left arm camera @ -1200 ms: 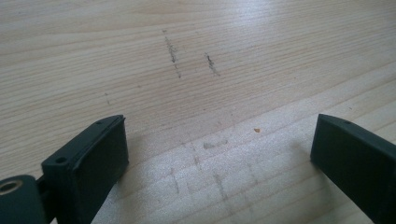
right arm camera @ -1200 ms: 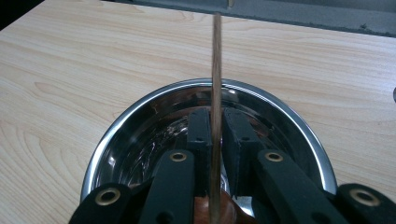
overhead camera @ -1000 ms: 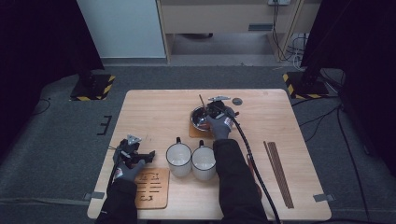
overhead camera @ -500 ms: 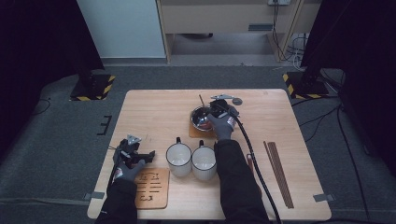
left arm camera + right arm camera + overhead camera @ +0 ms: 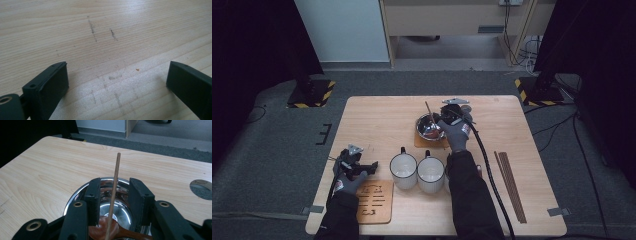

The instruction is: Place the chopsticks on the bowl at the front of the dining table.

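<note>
Pale wood formed the table [image 5: 372,120], set on grey carpet with dark curtains to either side and a light cabinet beyond its far edge. At the far middle of the top, the right gripper [image 5: 452,116] hung over a steel bowl [image 5: 428,125] that sat on a small wooden coaster [image 5: 423,143]. In the right gripper view the right gripper [image 5: 113,195] had its jaws partly apart; they had just been opening, and a thin wooden stick [image 5: 114,187] stood between them, leaning up out of the steel bowl [image 5: 75,200], with a gap on each side so that neither pad pressed on it. Below the jaws, inside the bowl, lay a reddish-brown wooden spoon [image 5: 105,230]. Nearer the person than this gripper stood two white mugs [image 5: 417,171] side by side, and off to its right lay a pair of brown chopsticks [image 5: 510,185]. The left gripper [image 5: 357,166] rested low at the near left of the table, just beyond a slotted wooden trivet [image 5: 375,200]. In the left gripper view the left gripper [image 5: 117,80] had its jaws wide apart over bare, pencil-marked wood, with nothing between them
</note>
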Demonstrator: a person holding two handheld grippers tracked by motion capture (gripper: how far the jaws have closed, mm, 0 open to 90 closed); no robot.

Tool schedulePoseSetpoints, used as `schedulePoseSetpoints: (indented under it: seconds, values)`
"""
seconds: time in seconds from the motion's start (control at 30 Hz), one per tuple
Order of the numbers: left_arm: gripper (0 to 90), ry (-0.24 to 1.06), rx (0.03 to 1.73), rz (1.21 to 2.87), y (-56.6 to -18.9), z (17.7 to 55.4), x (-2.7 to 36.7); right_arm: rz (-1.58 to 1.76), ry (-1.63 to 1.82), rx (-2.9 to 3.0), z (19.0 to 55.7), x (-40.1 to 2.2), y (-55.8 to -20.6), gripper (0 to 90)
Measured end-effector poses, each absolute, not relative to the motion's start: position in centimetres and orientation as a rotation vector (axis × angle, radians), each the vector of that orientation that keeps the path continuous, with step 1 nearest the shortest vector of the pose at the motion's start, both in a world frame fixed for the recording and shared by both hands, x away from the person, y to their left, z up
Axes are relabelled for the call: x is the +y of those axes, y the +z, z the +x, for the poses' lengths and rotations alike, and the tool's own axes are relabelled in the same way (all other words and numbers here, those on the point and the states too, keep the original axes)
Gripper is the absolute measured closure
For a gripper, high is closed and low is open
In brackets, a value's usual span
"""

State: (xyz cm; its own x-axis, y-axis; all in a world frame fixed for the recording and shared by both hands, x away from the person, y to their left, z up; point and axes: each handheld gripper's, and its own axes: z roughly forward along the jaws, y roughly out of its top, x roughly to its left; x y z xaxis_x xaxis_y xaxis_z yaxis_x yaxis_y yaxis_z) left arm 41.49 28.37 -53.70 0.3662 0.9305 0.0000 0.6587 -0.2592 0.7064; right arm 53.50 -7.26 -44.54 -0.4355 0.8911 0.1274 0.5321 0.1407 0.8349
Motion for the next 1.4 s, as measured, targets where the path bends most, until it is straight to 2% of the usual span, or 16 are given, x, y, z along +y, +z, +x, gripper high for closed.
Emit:
schedulePoseSetpoints:
  seconds: [0.93, 1.4]
  values:
    - [2.9, 0.566, 1.370, 2.011, -53.7, 41.5, 28.4, 1.277, 1.268, 1.969, 49.1, -13.5, -39.4, 56.7]
    - [2.9, 0.566, 1.370, 2.011, -53.7, 41.5, 28.4, 1.308, 1.278, 1.923, 46.3, -18.4, -38.7, 54.0]
